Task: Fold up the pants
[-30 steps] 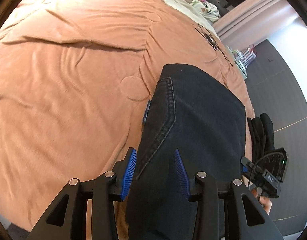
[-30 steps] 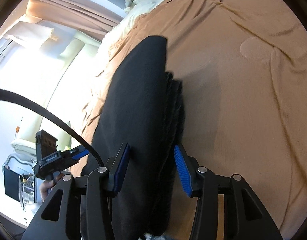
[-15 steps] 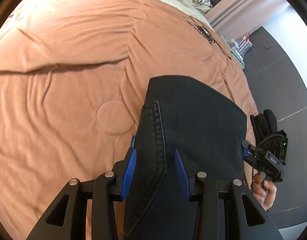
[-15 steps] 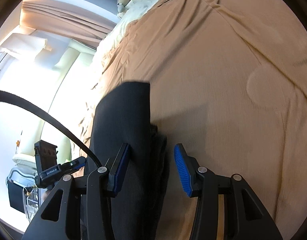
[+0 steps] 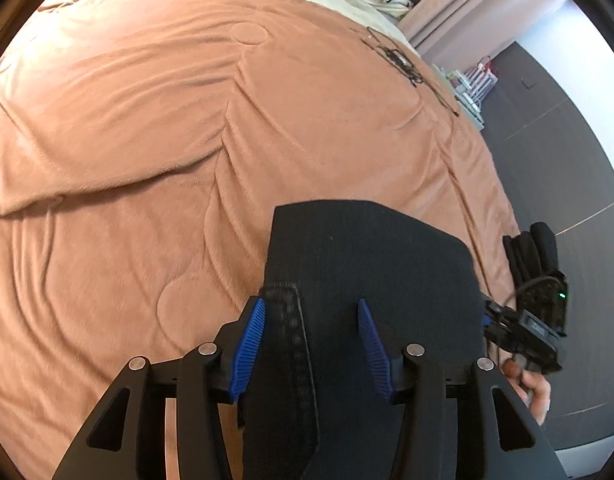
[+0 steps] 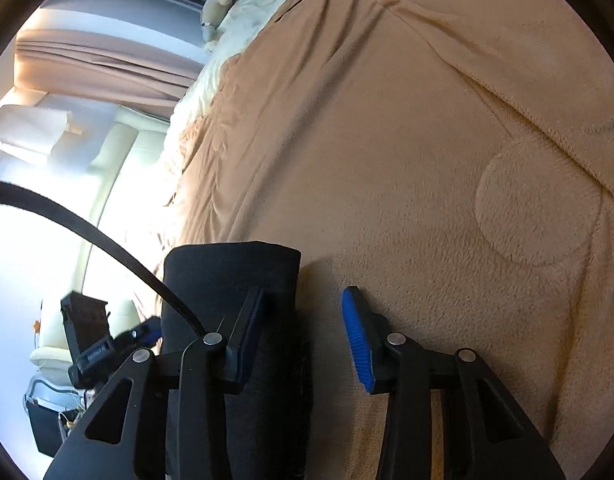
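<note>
The folded black jeans [image 5: 371, 280] lie on the peach blanket [image 5: 147, 160] covering the bed, near its edge. The left gripper [image 5: 311, 344] has its fingers spread over the jeans' stitched seam, not pinching it. The right gripper [image 6: 303, 336] also stands apart, one finger on the folded jeans and the other on the blanket just beside them.

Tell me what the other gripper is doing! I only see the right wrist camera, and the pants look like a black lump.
Observer: The left gripper is open, with a finger on each side of the pants, not pinching them.
Kid: Do the pants have any stitching?
Observer: Yes, a stitched seam runs near their left edge, close to the left finger.
Kid: Can you see me?
Observer: Only your hand, holding the right gripper just past the right edge of the pants.
</note>
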{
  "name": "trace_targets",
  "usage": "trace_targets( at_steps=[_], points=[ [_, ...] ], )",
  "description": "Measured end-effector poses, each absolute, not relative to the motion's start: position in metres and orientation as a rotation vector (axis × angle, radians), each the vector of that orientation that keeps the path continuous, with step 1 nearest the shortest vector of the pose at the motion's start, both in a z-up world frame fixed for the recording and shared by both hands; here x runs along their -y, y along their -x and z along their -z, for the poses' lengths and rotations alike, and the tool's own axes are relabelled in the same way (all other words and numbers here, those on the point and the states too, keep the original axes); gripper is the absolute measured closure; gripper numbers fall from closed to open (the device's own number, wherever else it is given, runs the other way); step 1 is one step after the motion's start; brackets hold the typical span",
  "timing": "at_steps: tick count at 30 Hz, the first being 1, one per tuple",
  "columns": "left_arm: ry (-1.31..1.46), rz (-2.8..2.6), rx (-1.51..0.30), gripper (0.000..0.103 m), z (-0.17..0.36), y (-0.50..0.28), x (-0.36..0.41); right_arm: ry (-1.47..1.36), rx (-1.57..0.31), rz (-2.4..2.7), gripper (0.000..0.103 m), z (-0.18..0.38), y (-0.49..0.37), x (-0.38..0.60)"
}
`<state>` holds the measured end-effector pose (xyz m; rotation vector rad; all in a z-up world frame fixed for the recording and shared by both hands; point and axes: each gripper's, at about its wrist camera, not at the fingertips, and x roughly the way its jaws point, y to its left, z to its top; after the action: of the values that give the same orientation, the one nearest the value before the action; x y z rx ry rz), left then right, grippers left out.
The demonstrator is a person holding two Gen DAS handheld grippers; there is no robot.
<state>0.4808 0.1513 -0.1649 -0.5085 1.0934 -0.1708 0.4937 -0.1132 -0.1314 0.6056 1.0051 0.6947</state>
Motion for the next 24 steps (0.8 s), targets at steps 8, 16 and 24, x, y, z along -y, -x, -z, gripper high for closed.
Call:
trace_targets(
  at_steps=[8,16,24],
  points=[
    [0.489,0.166,-1.068,0.065,0.163,-0.481,-0.153,-0.673,-0.973,-0.800,0.049,0.130,-0.454,0.133],
    [0.525,0.172,-1.110,0.052,0.166,-0.465,-0.155,-0.665,-1.064,-0.877,0.028,0.156,-0.432,0.152],
    [0.558,0.188,-1.132,0.051,0.174,-0.444,-0.155,-0.617,-1.100,-0.878,0.028,0.161,-0.425,0.152]
  ],
)
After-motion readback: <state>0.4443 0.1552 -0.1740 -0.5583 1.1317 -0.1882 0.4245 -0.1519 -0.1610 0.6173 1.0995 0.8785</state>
